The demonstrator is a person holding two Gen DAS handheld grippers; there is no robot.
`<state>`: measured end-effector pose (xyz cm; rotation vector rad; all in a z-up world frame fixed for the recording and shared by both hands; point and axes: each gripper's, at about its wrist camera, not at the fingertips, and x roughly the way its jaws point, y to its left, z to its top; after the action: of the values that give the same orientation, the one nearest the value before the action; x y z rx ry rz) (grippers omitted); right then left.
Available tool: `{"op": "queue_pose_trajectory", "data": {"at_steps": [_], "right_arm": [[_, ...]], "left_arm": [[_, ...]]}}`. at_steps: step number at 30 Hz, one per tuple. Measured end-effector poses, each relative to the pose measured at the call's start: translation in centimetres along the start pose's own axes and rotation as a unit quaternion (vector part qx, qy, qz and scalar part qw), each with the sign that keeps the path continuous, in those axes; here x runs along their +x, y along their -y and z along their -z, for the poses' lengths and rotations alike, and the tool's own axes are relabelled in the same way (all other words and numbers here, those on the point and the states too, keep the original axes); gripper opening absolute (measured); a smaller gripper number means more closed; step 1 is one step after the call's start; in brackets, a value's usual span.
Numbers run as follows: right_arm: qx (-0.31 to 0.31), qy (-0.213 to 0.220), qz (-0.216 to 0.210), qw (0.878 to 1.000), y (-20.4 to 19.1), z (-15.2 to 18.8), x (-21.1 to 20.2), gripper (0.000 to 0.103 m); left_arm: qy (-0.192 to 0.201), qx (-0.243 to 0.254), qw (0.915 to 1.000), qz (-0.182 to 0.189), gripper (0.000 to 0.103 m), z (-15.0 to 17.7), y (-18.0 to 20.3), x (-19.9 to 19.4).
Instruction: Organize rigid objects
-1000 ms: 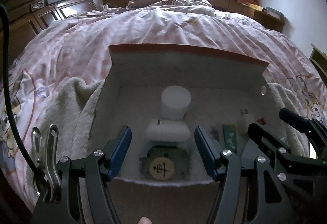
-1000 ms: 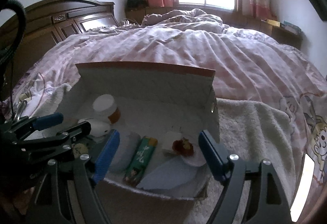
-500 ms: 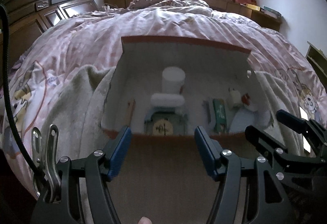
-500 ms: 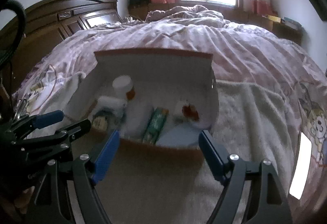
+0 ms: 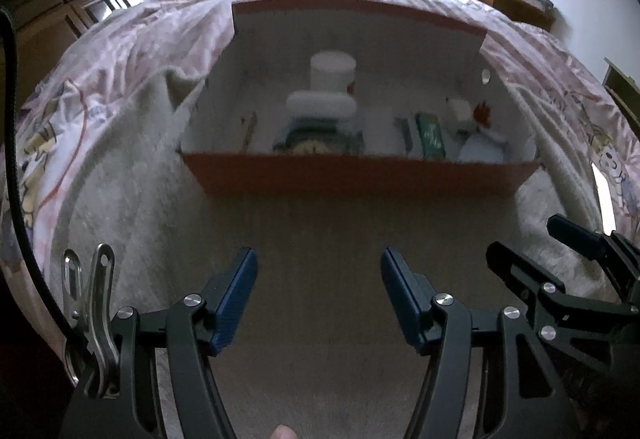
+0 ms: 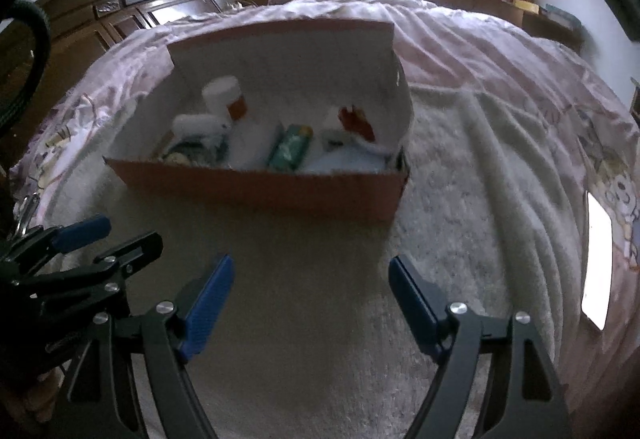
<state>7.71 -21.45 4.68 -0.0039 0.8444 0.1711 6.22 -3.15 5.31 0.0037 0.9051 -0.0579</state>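
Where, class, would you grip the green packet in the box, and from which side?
Grip the green packet across its narrow width, coming from above. It lies flat and lengthwise toward the back wall, crowded between a white item and the blue sheet, and the box front wall blocks a level approach. A tool would probably need narrow jaws to fit.

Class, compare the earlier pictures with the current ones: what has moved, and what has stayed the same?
Both grippers have drawn back from the box: a second ago they hung over its inside, now its near wall lies well ahead of them. The left gripper and right gripper took hold of nothing and stay open and empty. The bottle, green pack and other contents lie as before.
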Motion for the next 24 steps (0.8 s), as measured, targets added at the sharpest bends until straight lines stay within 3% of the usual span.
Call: {"op": "queue_pose_trajectory", "data": {"at_steps": [14, 24], "right_arm": [[0.028, -0.036, 0.006, 0.999, 0.8, 1.3, 2.4, 0.083], [0.018, -0.036, 0.020, 0.999, 0.3, 1.7, 3.0, 0.086]], "left_arm": [[-0.037, -0.006, 0.9993, -0.006, 0.065, 1.5, 0.3, 2.2], [-0.037, -0.009, 0.9992, -0.012, 0.065, 1.8, 0.6, 2.3]]}}
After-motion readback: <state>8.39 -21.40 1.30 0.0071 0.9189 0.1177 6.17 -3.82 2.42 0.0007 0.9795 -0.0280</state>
